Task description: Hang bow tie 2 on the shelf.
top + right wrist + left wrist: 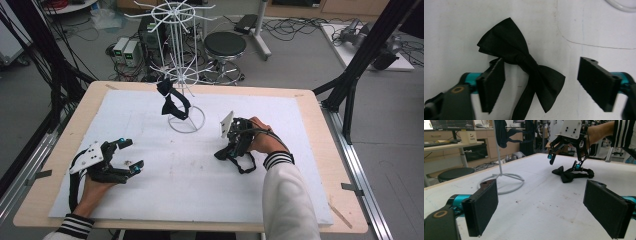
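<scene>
- My right gripper [541, 82] points down at the table over a black bow tie [524, 72]; its jaws stand apart with the tie between them, and neither pad presses the cloth yet. One pad sits just at the edge of the upper wing, the other well clear of the lower wing.
- The bow tie lies flat on the white mat [280, 190], knot roughly mid-gap, strap trailing toward the bottom of the right gripper view.
- My left gripper [541, 212] rests low on the mat at my left, jaws spread, nothing between them, well apart from the tie.
- Beyond the tie stands a white wire rack [179, 70] with a ring base; a second black tie [172, 102] hangs from a lower arm of it.
- Step in hand, as I judge it: picking the loose tie off the mat, presumably for hanging on the rack.
- Next move calls for closing on the knot rather than a wing, then lifting straight so the strap comes free.
</scene>
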A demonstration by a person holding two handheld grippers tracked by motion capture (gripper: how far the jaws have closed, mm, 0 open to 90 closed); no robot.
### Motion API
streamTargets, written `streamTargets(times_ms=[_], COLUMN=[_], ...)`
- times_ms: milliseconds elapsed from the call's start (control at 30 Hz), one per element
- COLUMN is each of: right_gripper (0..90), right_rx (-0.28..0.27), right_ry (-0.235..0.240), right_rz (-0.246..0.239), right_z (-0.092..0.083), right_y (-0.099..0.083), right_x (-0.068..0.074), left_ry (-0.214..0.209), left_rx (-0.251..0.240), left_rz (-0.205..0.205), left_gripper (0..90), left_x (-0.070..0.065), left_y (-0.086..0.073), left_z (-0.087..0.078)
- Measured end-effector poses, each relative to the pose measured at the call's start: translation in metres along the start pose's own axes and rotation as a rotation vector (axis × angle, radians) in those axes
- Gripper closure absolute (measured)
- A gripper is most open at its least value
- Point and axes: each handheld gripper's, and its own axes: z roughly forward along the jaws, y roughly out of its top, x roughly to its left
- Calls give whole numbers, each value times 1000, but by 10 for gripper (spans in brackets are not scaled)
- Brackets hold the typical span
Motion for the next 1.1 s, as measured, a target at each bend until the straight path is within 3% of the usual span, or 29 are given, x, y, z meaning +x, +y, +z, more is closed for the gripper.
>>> streamTargets(times_ms=[900,1100], right_gripper=[592,721], right_rx=[92,105], right_ry=[34,47], right_rz=[-125,-141], right_z=[9,10], right_y=[1,2], right_x=[2,3], left_ry=[9,11], left_rx=[7,7], left_rz=[-7,-10], left_gripper=[131,131], left_x=[1,1], left_y=[-5,-6], left_z=[-1,-1])
